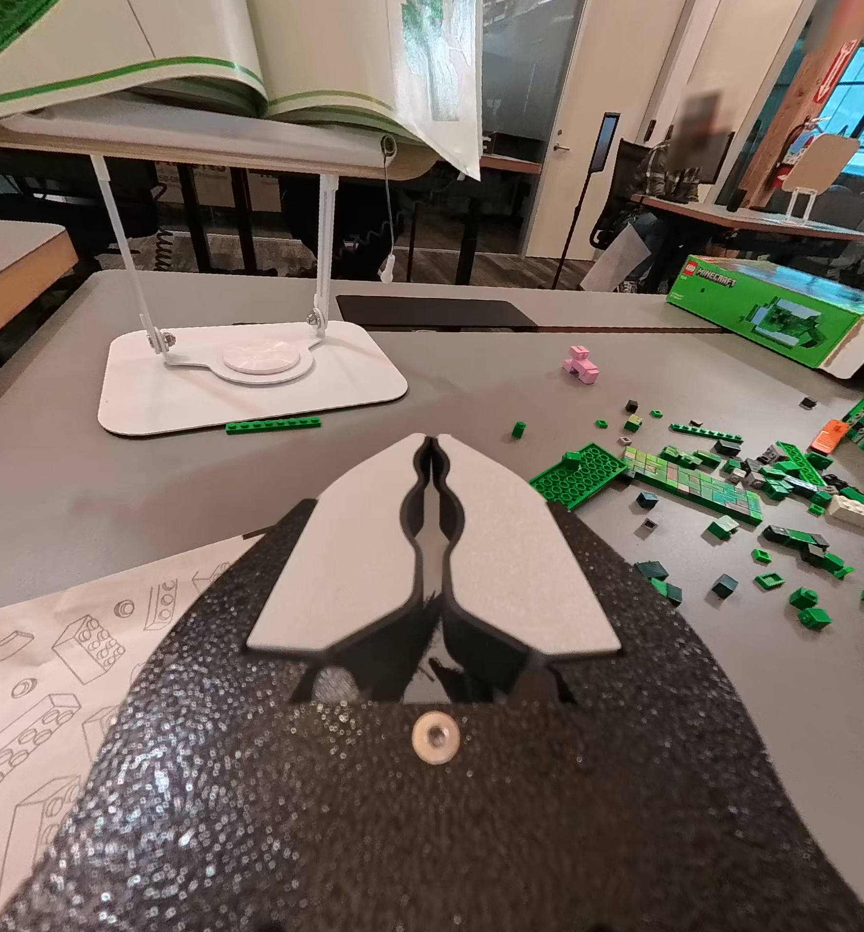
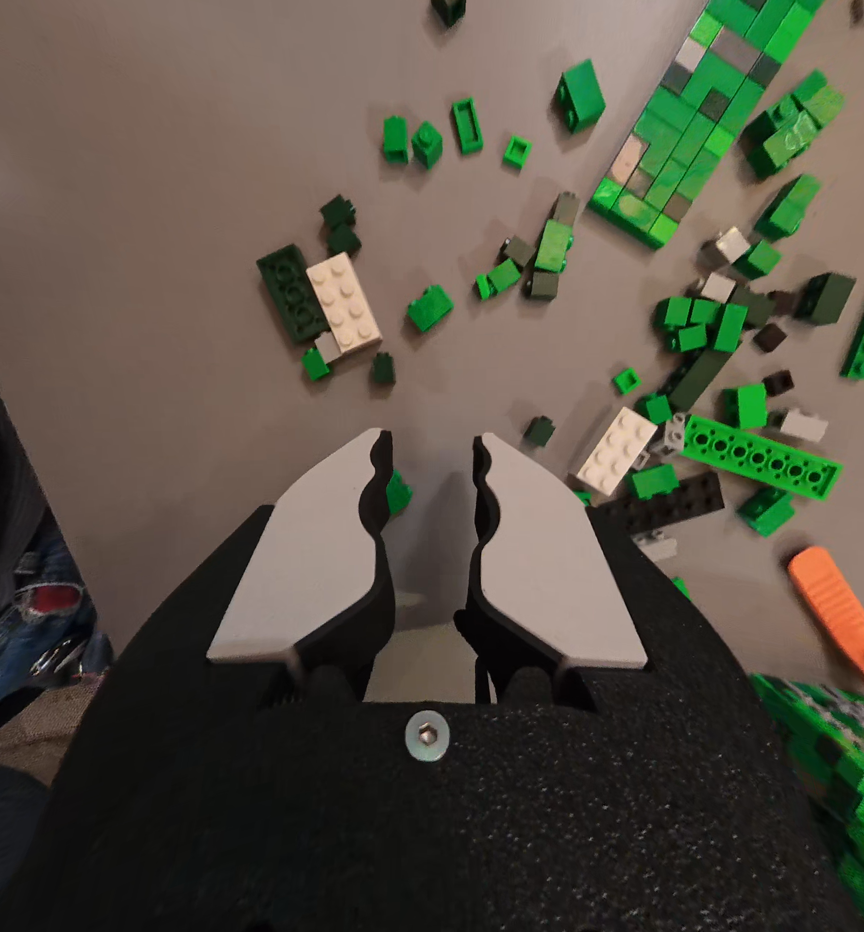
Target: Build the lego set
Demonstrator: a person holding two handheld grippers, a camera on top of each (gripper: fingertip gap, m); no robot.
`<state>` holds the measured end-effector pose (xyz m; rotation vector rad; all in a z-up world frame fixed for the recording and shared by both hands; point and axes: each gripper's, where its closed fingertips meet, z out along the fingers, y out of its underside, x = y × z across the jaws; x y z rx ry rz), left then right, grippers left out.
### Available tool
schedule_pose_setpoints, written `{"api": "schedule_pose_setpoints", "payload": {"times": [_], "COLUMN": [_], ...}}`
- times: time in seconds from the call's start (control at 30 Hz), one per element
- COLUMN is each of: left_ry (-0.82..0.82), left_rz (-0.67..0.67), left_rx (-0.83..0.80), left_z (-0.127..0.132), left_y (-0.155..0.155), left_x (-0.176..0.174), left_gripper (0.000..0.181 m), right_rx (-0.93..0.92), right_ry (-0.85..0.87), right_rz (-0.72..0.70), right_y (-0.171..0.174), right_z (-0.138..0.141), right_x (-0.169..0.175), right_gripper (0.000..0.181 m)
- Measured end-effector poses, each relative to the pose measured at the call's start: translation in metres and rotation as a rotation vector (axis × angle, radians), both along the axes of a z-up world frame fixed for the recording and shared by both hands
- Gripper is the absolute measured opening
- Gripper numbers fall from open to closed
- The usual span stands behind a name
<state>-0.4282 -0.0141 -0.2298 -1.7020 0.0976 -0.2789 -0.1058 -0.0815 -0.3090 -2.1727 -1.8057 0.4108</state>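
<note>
My left gripper [image 1: 433, 444] is shut and empty, held above the grey table [image 1: 218, 479]. Loose green, dark and white bricks lie scattered to its right, with a studded green plate [image 1: 578, 474] and a tiled green panel [image 1: 697, 486]. My right gripper [image 2: 432, 439] is open and points down at the table. A small green brick [image 2: 398, 491] lies just beside the inner edge of its left finger, partly hidden. A white brick [image 2: 344, 301] sits against a dark green plate [image 2: 288, 293] farther ahead. The tiled green panel [image 2: 682, 126] lies at upper right.
A white book stand [image 1: 248, 378] holds the open instruction booklet [image 1: 218, 60] at the back left; a long green plate [image 1: 273, 425] lies before it. A pink figure [image 1: 581, 364], the green set box [image 1: 783, 317], an orange brick separator [image 2: 843, 615] and a printed paper sheet [image 1: 66, 681] are around. Across from one pair of fingers to the other is roughly 35 cm. From my right tips it is roughly 5 cm to the white brick [image 2: 344, 301]; from my left, 30 cm. From my right tips it is roughly 7 cm to the dark green plate [image 2: 288, 293]; from my left, 30 cm.
</note>
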Motion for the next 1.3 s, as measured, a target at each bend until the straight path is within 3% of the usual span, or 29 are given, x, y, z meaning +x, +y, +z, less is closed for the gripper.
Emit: {"api": "schedule_pose_setpoints", "payload": {"times": [0.27, 0.43, 0.5, 0.6, 0.67, 0.8, 0.93, 1.13, 1.3], "left_ry": [0.022, 0.012, 0.015, 0.023, 0.044, 0.159, 0.234, 0.236, 0.244], "left_rz": [-0.015, -0.030, -0.092, -0.330, -0.476, -0.633, -0.683, -0.727, -0.707], "left_rx": [-0.006, -0.011, 0.001, 0.023, -0.005, -0.085, -0.134, -0.173, -0.183], "left_z": [-0.001, -0.002, -0.001, 0.003, -0.002, -0.020, -0.033, -0.039, -0.041], "left_y": [0.000, 0.000, -0.001, -0.011, -0.019, -0.031, -0.036, -0.041, -0.039], "left_x": [0.004, 0.006, 0.016, 0.053, 0.078, 0.108, 0.119, 0.122, 0.119], "left_gripper": [0.000, 0.000, 0.000, 0.000, 0.008, 0.010, 0.006, 0.000, 0.000], "right_rx": [-0.043, -0.007, 0.014, 0.051, 0.092, 0.180, 0.210, 0.142, 0.134], "right_ry": [-0.096, -0.044, -0.038, -0.021, 0.001, 0.073, 0.060, -0.002, -0.092], "right_rz": [0.034, 0.041, 0.048, 0.057, 0.055, 0.070, 0.166, 0.303, 0.228], "right_y": [-0.024, -0.017, -0.011, -0.001, 0.010, 0.030, 0.038, 0.029, 0.039], "right_z": [-0.008, -0.006, -0.006, -0.004, -0.001, 0.008, 0.003, -0.004, -0.002], "right_x": [0.020, 0.005, -0.001, -0.015, -0.026, -0.056, -0.082, -0.093, -0.067], "right_gripper": [0.031, 0.031, 0.029, 0.028, 0.026, 0.020, 0.018, 0.019, 0.017]}}
